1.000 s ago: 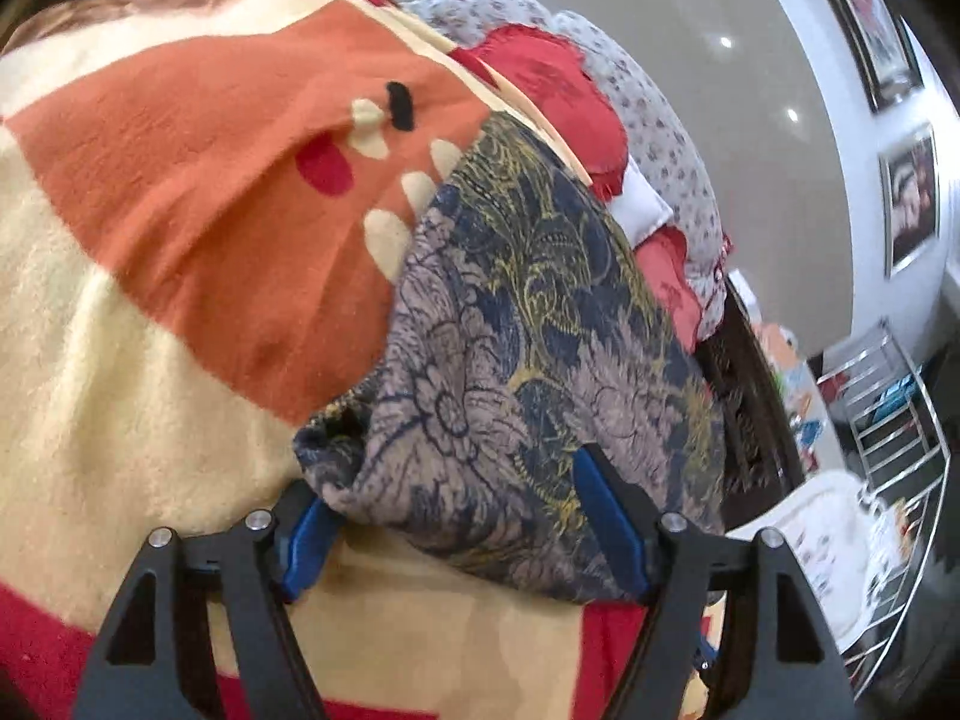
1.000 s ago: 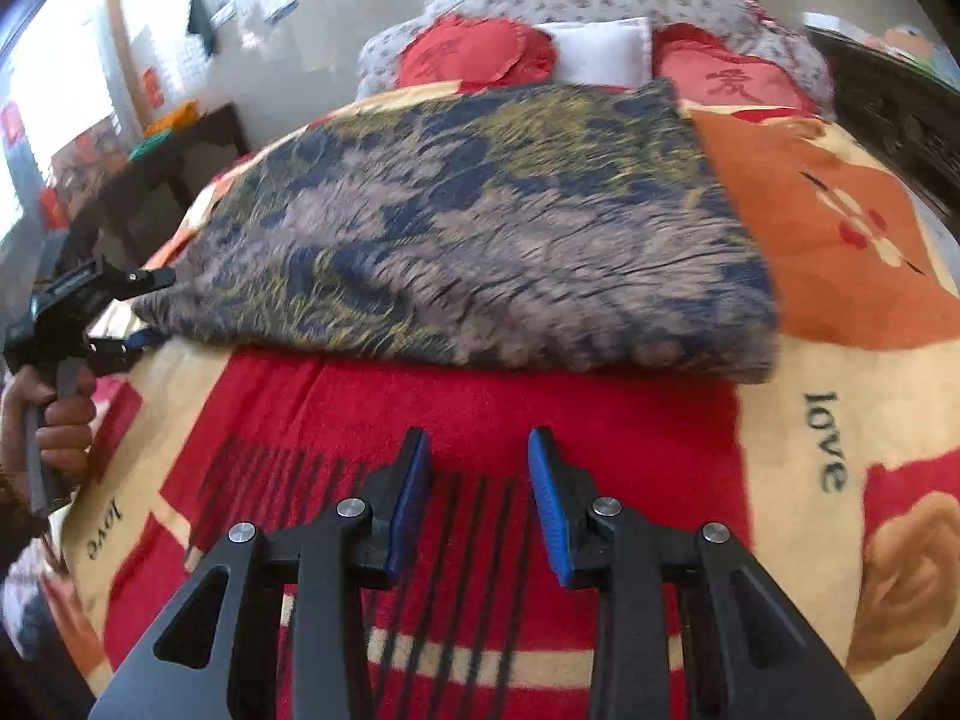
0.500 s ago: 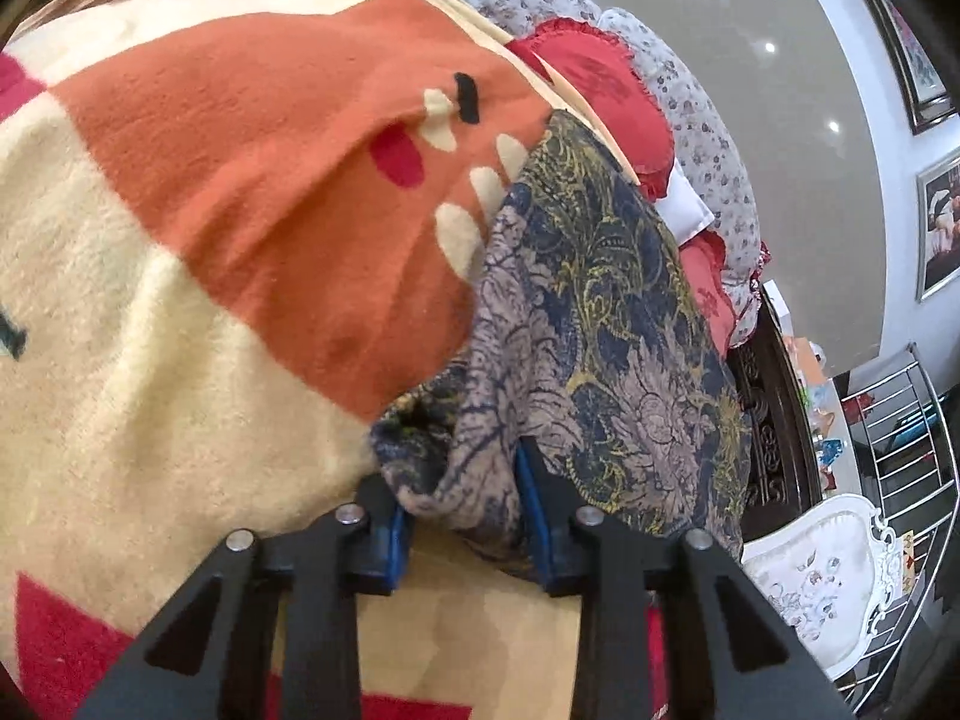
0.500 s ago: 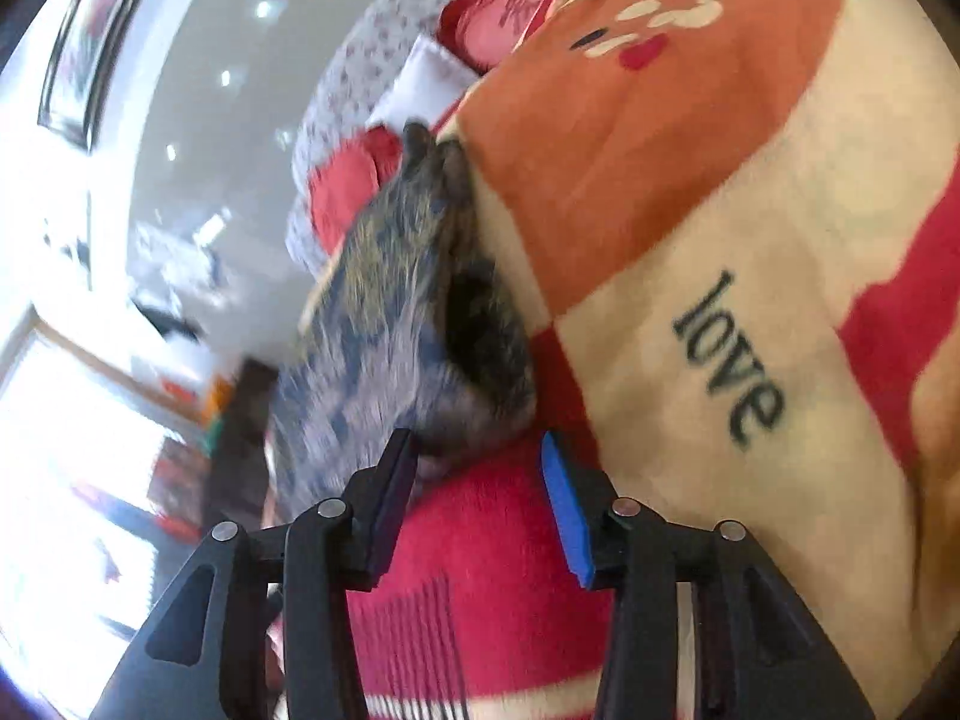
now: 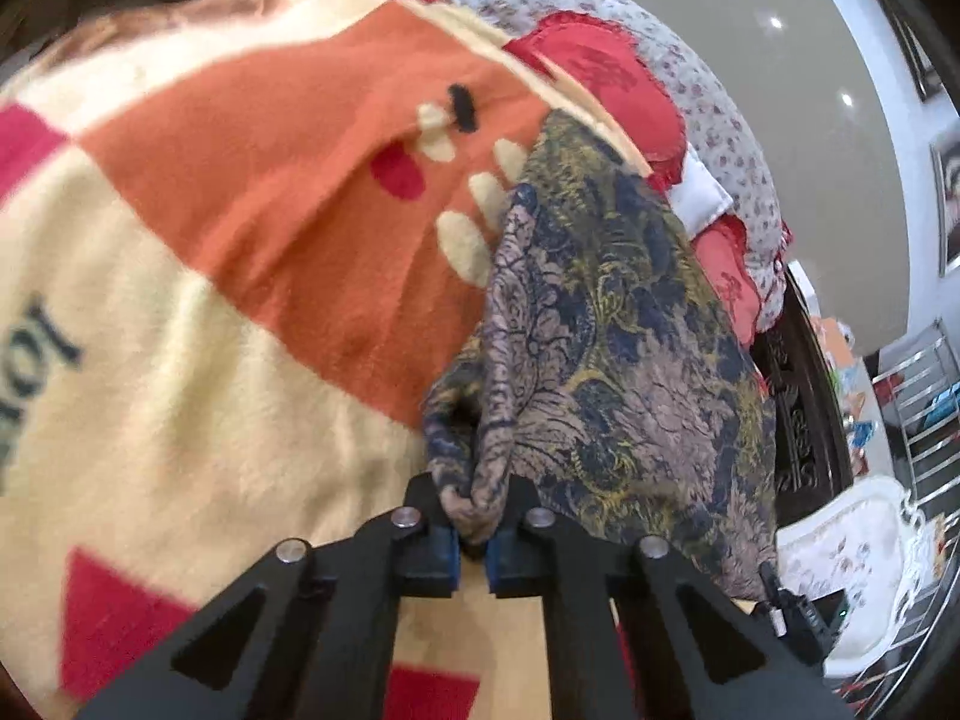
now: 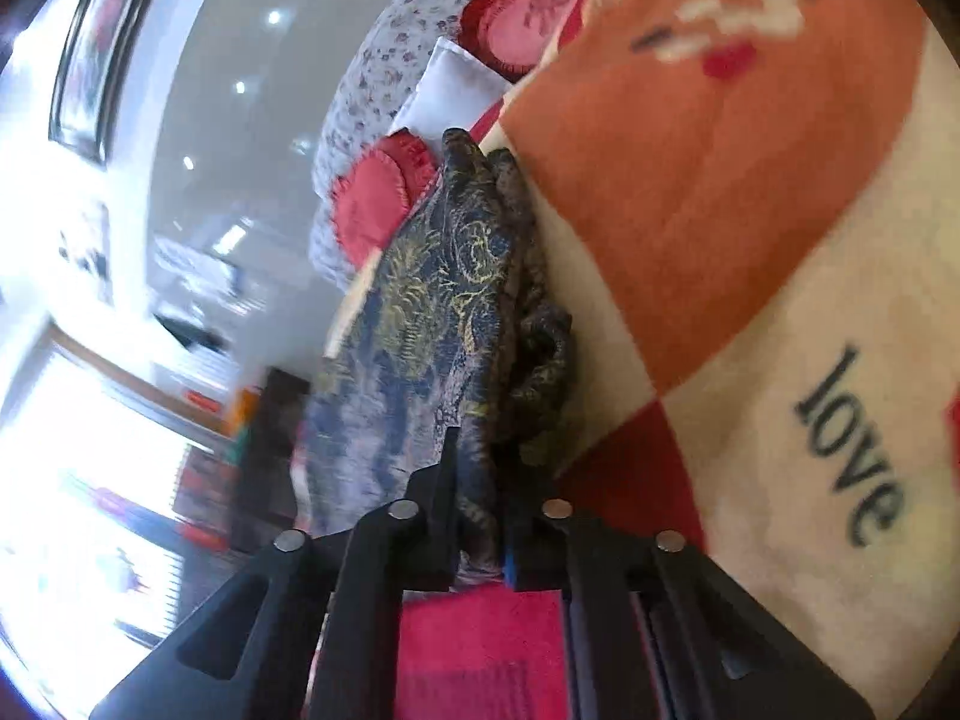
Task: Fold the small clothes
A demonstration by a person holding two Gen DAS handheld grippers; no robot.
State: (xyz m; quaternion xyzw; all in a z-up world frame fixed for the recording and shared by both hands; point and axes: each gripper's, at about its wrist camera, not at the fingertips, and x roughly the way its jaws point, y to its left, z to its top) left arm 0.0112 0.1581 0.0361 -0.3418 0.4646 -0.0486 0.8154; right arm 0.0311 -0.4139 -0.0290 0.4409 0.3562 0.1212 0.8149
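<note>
A bed fills the room's centre, covered by a fleece blanket (image 5: 198, 312) in cream, orange and red blocks with the word "love" on it. Pillows (image 5: 606, 72) are heaped at the head. On the blanket lies the garment (image 5: 606, 324), a dark blue, gold and mauve floral cloth, already doubled over.

The left gripper (image 5: 473, 531) is clenched on a bunched corner of the garment at one end. The right gripper (image 6: 480, 531) is clamped on the layered corner at the opposite end, its view tipped sideways.

The step in hand looks like the pickup before the next fold. Next, both corners would probably need lifting together and carrying across evenly, so the layers do not slip apart.

A second ago both sets of tongs were open: the left straddled its corner, the right hovered over red blanket short of the cloth. Both have since closed on fabric
</note>
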